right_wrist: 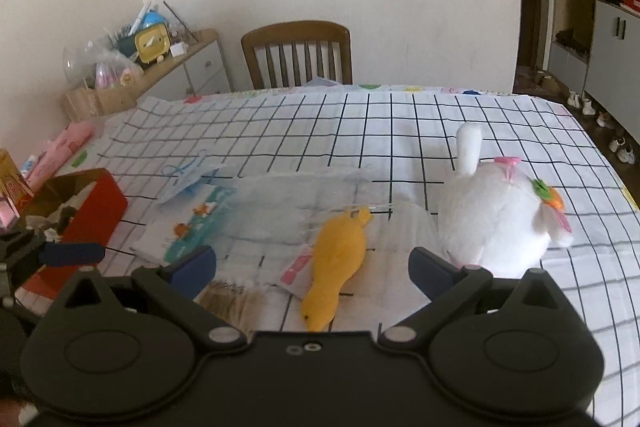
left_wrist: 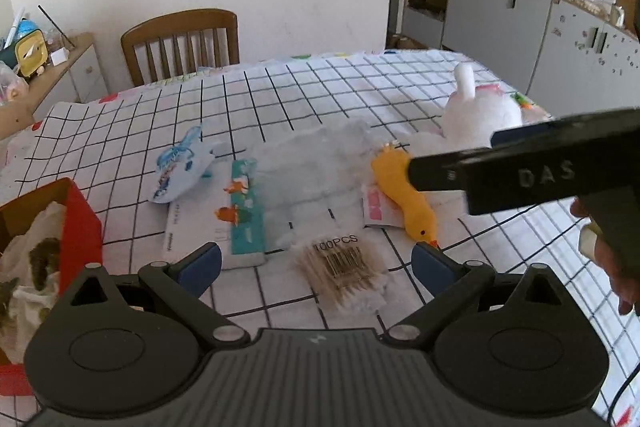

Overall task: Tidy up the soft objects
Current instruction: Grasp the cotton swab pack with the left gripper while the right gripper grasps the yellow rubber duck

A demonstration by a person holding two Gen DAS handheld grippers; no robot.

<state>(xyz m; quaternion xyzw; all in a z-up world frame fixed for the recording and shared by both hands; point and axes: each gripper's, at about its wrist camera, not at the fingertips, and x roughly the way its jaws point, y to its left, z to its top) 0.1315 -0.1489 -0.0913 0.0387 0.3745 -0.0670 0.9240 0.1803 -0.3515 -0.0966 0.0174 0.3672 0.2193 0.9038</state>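
The yellow plush duck (right_wrist: 338, 259) lies on the counter (right_wrist: 360, 131) below the right gripper (right_wrist: 312, 267); both grippers' fingers stand wide and empty. A descent may snag the clear plastic bag (right_wrist: 280, 207) beneath, or the left gripper (left_wrist: 316, 263) may pinch the cotton swab packet (left_wrist: 344, 267).

Yellow plush duck (right_wrist: 338, 263): lying flat on bench, long body angled, beak end toward 6 o'clock, tail toward 12, resting partly on small pink-white packet (right_wrist: 296, 269).
White plush rabbit (right_wrist: 494, 223): just beside duck at 3 o'clock, one ear upright, pink bow and orange-green trim on head; face hidden, possibly turned away.
Blue-white soft toy (left_wrist: 182, 171): at 10 o'clock, well apart from duck, lying flat.
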